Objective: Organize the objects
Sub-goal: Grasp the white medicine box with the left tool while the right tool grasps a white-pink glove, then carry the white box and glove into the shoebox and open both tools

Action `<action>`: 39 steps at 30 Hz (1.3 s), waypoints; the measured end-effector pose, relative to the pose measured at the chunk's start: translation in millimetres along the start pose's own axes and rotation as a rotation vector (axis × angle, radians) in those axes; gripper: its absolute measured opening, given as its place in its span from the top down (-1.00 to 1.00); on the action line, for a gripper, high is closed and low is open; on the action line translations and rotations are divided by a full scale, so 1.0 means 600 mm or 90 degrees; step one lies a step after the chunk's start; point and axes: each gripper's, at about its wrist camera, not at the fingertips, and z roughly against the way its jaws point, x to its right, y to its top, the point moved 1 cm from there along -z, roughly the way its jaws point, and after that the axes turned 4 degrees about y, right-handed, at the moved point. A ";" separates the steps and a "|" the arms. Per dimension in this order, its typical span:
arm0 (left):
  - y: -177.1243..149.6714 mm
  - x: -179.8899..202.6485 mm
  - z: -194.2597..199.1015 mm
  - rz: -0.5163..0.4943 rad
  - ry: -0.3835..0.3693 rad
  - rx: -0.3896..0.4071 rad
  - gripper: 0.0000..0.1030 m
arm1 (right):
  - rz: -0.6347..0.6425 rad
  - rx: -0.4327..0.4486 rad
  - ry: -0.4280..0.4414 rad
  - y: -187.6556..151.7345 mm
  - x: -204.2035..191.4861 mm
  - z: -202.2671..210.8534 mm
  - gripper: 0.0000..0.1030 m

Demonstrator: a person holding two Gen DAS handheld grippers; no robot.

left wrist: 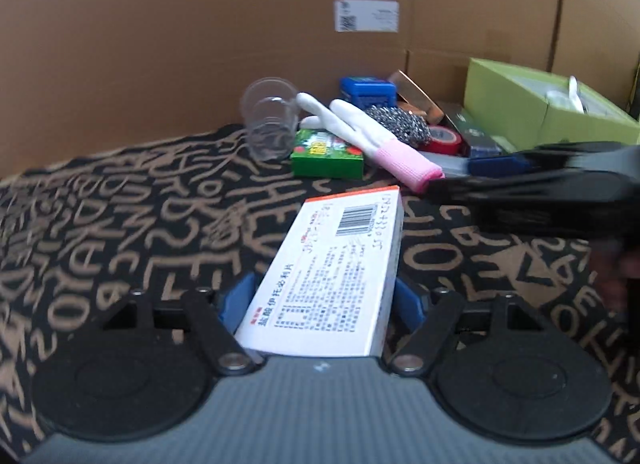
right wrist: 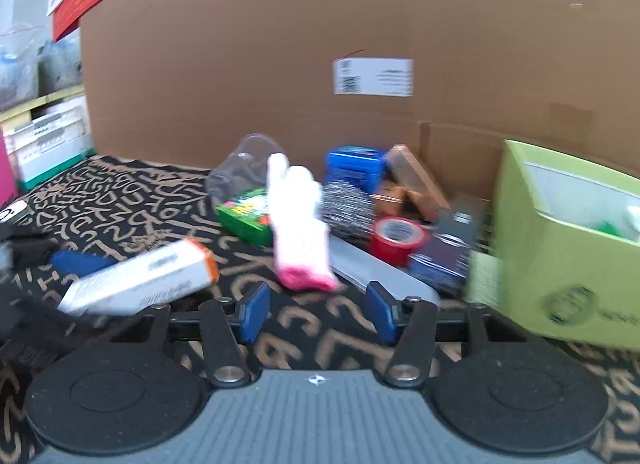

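Left gripper (left wrist: 322,296) is gripping a white medicine box (left wrist: 332,276) between its blue pads, box sticking straight out ahead; right gripper (right wrist: 318,314) is hanging partly open and empty, just short of the pink-cuffed white glove (right wrist: 298,224). Judging progress as early: beyond the jaws the clear cup (left wrist: 270,120), green carton (left wrist: 328,156), steel scourer (left wrist: 400,124), red tape roll (right wrist: 396,240) and blue box (left wrist: 366,92) are still lying loose, while the green bin (right wrist: 560,248) to the right is sitting mostly unfilled. Everything is resting on a black letter-print cloth (left wrist: 120,224), a cardboard wall (left wrist: 200,44) closing off the back.
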 end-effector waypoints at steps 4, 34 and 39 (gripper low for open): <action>-0.003 -0.003 0.008 0.022 -0.001 0.002 -0.41 | 0.011 -0.036 -0.010 0.013 -0.008 -0.049 0.24; -0.010 0.062 0.014 -0.087 -0.040 -0.027 -0.73 | -0.033 -0.064 0.071 -0.056 0.006 0.092 -0.14; -0.009 0.065 0.011 -0.089 -0.052 -0.032 -0.51 | -0.051 -0.067 0.094 -0.062 0.008 0.089 0.38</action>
